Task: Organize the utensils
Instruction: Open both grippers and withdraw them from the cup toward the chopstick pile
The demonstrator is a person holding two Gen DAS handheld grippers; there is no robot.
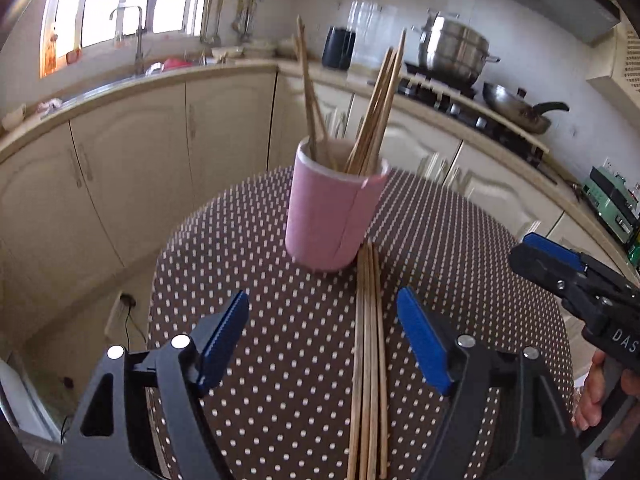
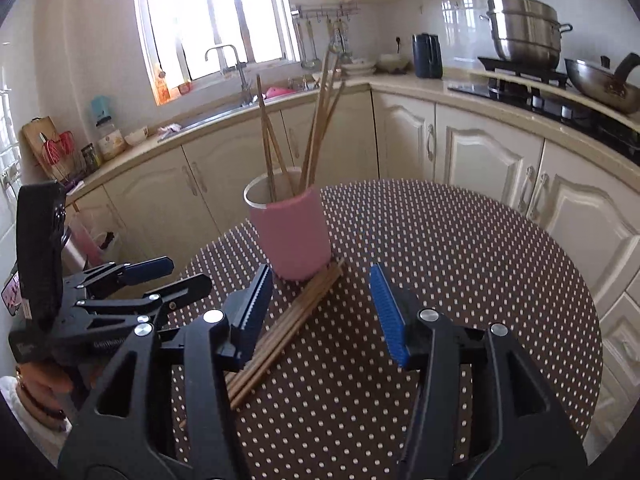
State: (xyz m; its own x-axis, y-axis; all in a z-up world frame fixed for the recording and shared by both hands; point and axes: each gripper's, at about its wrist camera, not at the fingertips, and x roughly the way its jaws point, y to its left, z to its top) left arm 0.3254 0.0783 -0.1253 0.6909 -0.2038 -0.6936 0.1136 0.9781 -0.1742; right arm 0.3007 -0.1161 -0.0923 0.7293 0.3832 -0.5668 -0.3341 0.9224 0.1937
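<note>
A pink cup [image 1: 330, 216] stands on the round dotted table [image 1: 280, 280] and holds several wooden chopsticks [image 1: 376, 120] upright. It also shows in the right wrist view [image 2: 291, 236] with its chopsticks [image 2: 316, 136]. A bundle of several loose chopsticks [image 1: 370, 360] lies flat on the table, its far end touching the cup's base; the bundle also shows in the right wrist view [image 2: 292, 324]. My left gripper [image 1: 322, 336] is open and empty above the table, with the bundle near its right finger. My right gripper [image 2: 320, 312] is open and empty, with the bundle by its left finger.
Cream kitchen cabinets [image 2: 472, 148] curve around behind the table. A sink with a tap [image 2: 236, 68] is at the back left. A steel steamer pot [image 2: 524, 32] and a wok [image 2: 600, 80] sit on the stove at the right. A black kettle [image 2: 427, 56] stands on the counter.
</note>
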